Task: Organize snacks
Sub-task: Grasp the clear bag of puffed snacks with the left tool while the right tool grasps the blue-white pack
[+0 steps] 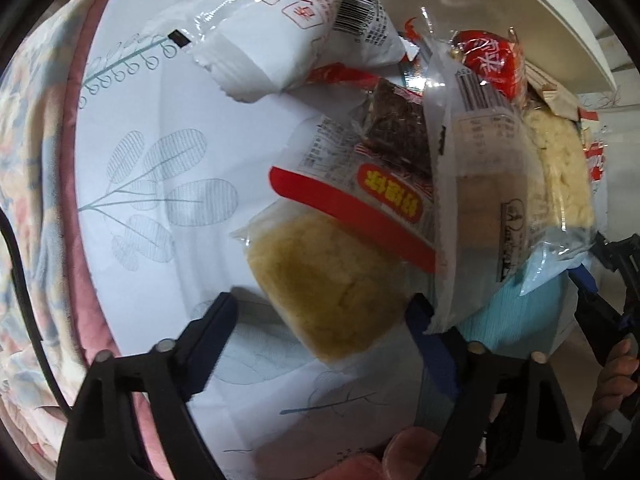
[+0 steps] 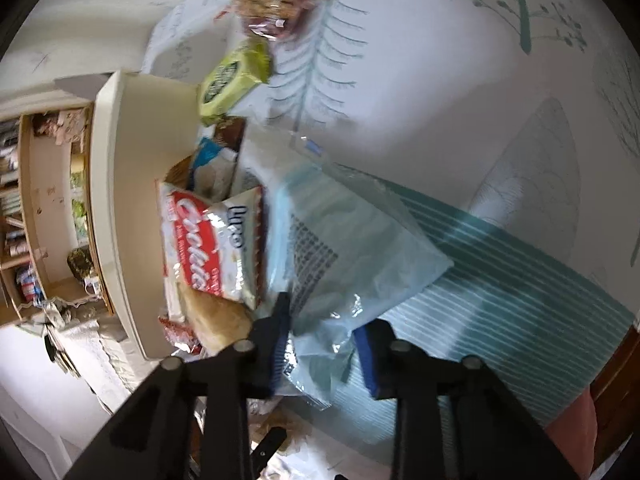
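the left gripper (image 1: 324, 312) stands wide, its black fingers either side of a clear-wrapped yellow crumbly cake (image 1: 320, 284), pads not pressing it. beyond lies a red-banded clear packet (image 1: 360, 196), then a white printed pouch (image 1: 288, 40) far off. the right gripper (image 2: 324, 344) is narrowed around the near edge of a pale blue translucent bag (image 2: 352, 248); whether the pads press it i cannot tell. a red-and-white cookie packet (image 2: 200, 240) lies left.

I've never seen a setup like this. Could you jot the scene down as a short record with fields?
Surface: white leaf-print cloth
Heap: wrapped snacks beside a cream box
Left hand-held gripper: open around a yellow cake packet
Right hand-held gripper: pale blue clear wrapper between its fingers; contact unclear
Apart: green packet
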{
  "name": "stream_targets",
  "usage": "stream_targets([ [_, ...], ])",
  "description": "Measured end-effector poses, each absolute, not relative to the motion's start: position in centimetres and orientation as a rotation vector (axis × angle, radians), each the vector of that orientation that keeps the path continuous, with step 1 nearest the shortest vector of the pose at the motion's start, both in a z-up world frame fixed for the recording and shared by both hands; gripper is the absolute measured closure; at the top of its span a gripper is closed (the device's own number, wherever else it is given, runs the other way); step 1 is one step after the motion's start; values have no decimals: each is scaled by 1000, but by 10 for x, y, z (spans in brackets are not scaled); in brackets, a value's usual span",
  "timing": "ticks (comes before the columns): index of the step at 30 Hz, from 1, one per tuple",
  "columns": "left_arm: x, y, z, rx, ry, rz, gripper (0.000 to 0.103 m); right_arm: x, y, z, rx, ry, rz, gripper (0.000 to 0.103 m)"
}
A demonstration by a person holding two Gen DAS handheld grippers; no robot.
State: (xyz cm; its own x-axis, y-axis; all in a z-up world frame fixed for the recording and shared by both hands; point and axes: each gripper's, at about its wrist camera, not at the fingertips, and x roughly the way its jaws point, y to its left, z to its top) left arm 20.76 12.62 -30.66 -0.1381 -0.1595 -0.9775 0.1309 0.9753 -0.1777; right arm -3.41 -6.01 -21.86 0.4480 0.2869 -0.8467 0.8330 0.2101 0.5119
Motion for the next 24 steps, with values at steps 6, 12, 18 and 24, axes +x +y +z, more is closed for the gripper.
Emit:
stream_targets([
  [6, 206, 121, -297, -47, 1660, -296, 46, -37, -58, -203, 1284, 1107, -530, 83],
  [12, 203, 141, -297, -96, 1659, -303, 62, -46, -57, -184, 1250, 1118, -562, 84],
  [18, 197, 163, -292, -127, 1649, -305, 66, -60, -56, -158, 1205, 1118, -564, 85],
  [24, 178, 192, -282, -163, 1638, -308, 66, -72, -54, -126, 1163, 1090, -515, 87],
])
